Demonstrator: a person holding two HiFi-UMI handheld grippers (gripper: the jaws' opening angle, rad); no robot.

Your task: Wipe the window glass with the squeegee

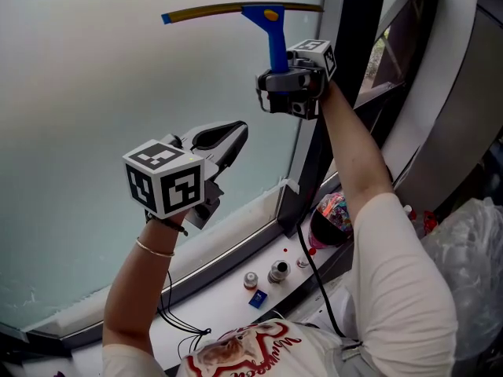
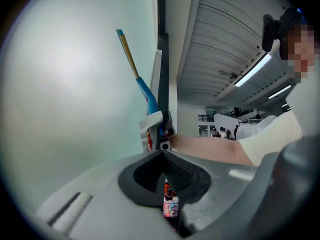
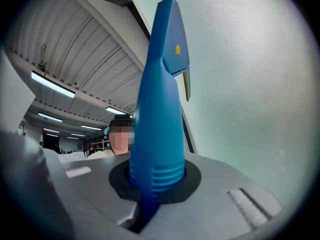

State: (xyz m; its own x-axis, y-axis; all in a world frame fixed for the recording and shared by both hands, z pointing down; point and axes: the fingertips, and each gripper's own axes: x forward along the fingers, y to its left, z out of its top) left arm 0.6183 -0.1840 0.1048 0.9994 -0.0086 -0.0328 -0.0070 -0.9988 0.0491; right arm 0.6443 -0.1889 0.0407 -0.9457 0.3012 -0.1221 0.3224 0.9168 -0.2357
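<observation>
Nearest the camera, the left gripper (image 1: pixel 233 134) hangs low before the pane. Its jaws are closed together on nothing, and it points up toward the work. Above it and to the right, the raised right gripper (image 1: pixel 291 81) is clamped firmly around the lower end of the blue handle of the squeegee (image 1: pixel 271 30). The handle rises almost straight out of those jaws. At its top the yellow-edged blade lies crosswise, with its long axis level near the top of the window glass (image 1: pixel 94 77). Its right tip is just beside the dark window frame (image 1: pixel 314 155). The blade appears to lie against the pane, though no view settles the contact. The unwiped glass lies below the blade, so a stroke would likely run downward along the handle's line. The idle left gripper sits under the blade's left half, in that path.
</observation>
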